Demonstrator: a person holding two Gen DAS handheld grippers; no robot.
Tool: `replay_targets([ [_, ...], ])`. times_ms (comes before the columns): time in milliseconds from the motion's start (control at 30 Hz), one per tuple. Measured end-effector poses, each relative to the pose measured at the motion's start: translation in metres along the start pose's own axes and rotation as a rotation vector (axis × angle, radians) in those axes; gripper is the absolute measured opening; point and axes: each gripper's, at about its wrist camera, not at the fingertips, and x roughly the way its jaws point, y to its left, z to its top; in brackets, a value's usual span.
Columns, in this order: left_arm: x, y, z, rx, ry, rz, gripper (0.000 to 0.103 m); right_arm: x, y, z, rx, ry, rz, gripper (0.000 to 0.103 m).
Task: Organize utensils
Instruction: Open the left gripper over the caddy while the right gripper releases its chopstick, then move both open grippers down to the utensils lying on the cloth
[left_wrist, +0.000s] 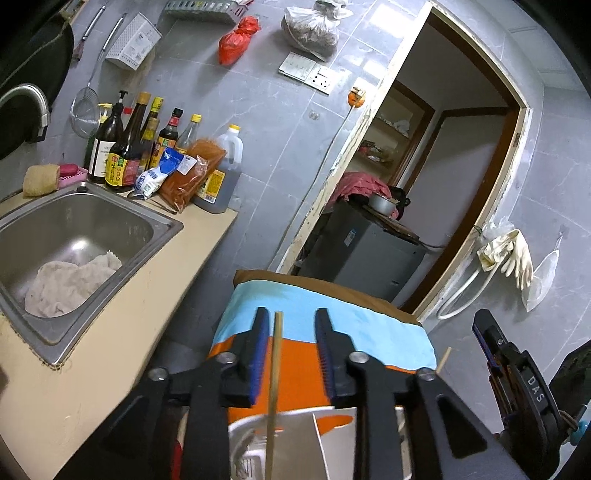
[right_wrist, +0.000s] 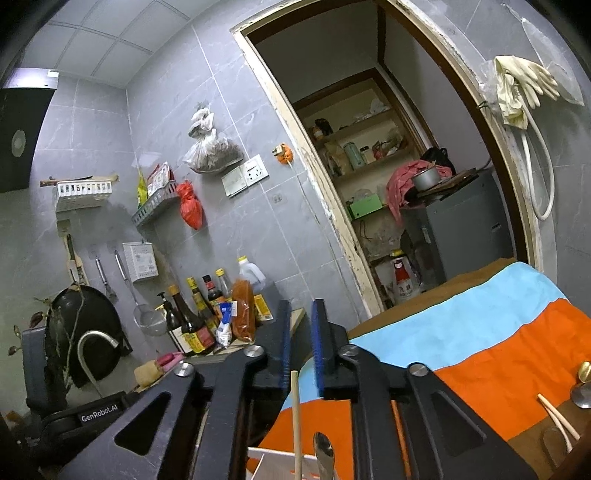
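**Chopsticks over the holder, both tongs loose**

The left gripper stands parted around 1 chopstick, pads clear. Below, the white holder is cut off. The right gripper gapes narrowly above 1 wooden stick and 1 spoon; their lower ends are hidden.

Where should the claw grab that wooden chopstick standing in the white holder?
Grab the chopstick on its bare upper part, above the white holder, coming from above with one finger each side. It stands nearly upright, thin, and its lower end sits hidden in the holder.
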Motion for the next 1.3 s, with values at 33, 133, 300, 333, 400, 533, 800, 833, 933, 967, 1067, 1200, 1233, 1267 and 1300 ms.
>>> replay_targets([
  [33,-0.002,-0.001,0.000,-0.003,-0.002,-0.001,0.036,-0.002,-0.001,0.002,0.001,0.003,0.004,0.022],
  [133,-0.011,-0.008,-0.001,-0.011,-0.017,-0.004,0.050,-0.013,-0.003,0.007,-0.004,0.003,0.016,0.031],
  [300,-0.024,-0.030,-0.002,0.025,-0.034,0.010,0.073,-0.035,-0.011,0.021,-0.035,0.008,0.014,0.049],
  [333,-0.028,-0.037,-0.003,0.035,-0.042,0.013,0.081,-0.041,-0.013,0.024,-0.041,0.010,0.010,0.054],
  [400,-0.035,-0.052,-0.005,0.062,-0.057,0.016,0.088,-0.049,-0.019,0.032,-0.055,0.016,0.002,0.063],
  [533,-0.043,-0.084,-0.012,0.137,-0.074,0.045,0.101,-0.068,-0.033,0.048,-0.096,0.032,-0.017,0.077],
  [800,-0.051,-0.143,-0.034,0.241,-0.099,0.074,0.103,-0.101,-0.074,0.075,-0.166,0.068,-0.091,0.102],
  [833,-0.051,-0.149,-0.038,0.253,-0.099,0.075,0.103,-0.104,-0.079,0.078,-0.173,0.073,-0.102,0.102],
  [933,-0.048,-0.168,-0.050,0.276,-0.089,0.071,0.103,-0.114,-0.099,0.083,-0.200,0.084,-0.135,0.102],
  [967,-0.047,-0.174,-0.055,0.281,-0.086,0.068,0.103,-0.118,-0.106,0.084,-0.208,0.093,-0.141,0.102],
  [1067,-0.044,-0.190,-0.069,0.290,-0.084,0.066,0.103,-0.127,-0.126,0.088,-0.231,0.116,-0.162,0.102],
  [1200,-0.038,-0.210,-0.089,0.300,-0.085,0.079,0.103,-0.135,-0.150,0.091,-0.259,0.136,-0.190,0.102],
  [1233,-0.036,-0.214,-0.094,0.305,-0.081,0.080,0.103,-0.137,-0.157,0.091,-0.267,0.142,-0.199,0.101],
  [1267,-0.033,-0.219,-0.100,0.313,-0.072,0.081,0.103,-0.138,-0.163,0.091,-0.269,0.149,-0.206,0.101],
  [1300,-0.030,-0.223,-0.105,0.321,-0.062,0.081,0.103,-0.139,-0.172,0.090,-0.265,0.160,-0.213,0.101],
])
